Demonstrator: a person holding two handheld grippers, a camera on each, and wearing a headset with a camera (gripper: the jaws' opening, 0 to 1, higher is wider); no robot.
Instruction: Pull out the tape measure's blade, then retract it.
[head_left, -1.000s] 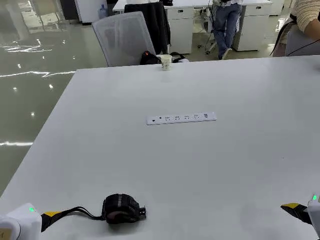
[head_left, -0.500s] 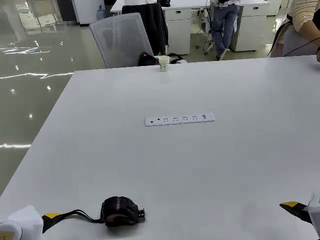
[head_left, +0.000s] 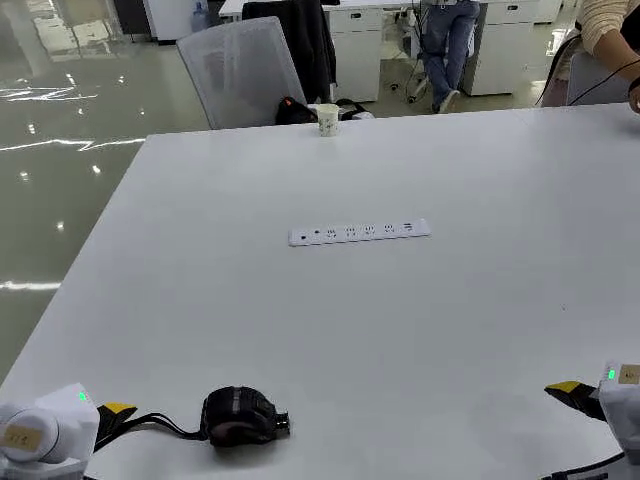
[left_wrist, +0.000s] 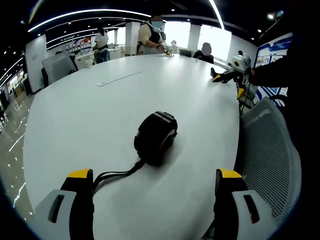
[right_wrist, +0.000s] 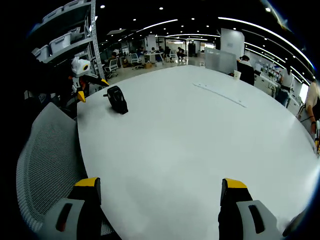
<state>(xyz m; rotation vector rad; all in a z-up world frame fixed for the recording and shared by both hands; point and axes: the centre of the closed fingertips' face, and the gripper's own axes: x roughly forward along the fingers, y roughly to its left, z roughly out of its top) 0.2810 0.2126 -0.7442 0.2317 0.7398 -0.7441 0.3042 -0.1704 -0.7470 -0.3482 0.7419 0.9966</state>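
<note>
Glossy grey floor (head_left: 60, 150) runs down the left of the head view, and a broad white surface (head_left: 450, 330) takes up the rest. At the near left corner I have the left gripper (head_left: 112, 413). Its yellow-tipped jaws are spread wide and hold nothing, and in the left gripper view they stand far apart.

Just to its right lies the tape measure (head_left: 240, 416), a black case resting on its side near the front edge of the surface. The blade is wound in, with the end hook at the case's right side. A black strap (head_left: 168, 427) trails leftward from the case to the tip of the left gripper, but I cannot tell whether it touches a jaw. In the left gripper view the case sits ahead of the jaws, roughly centred between them and apart from both.

Past the far edge stands a grey mesh chair (head_left: 240, 70). A little to the right, a paper cup (head_left: 327, 119) stands on the surface at that edge. A white power strip (head_left: 359, 233) lies flat in the middle of the surface.

At the near right corner is the right gripper (head_left: 572, 392), well apart from the tape measure. Its own view shows its jaws spread wide over bare surface, gripping nothing. A person's sleeve (head_left: 608, 30) shows at the far right.
</note>
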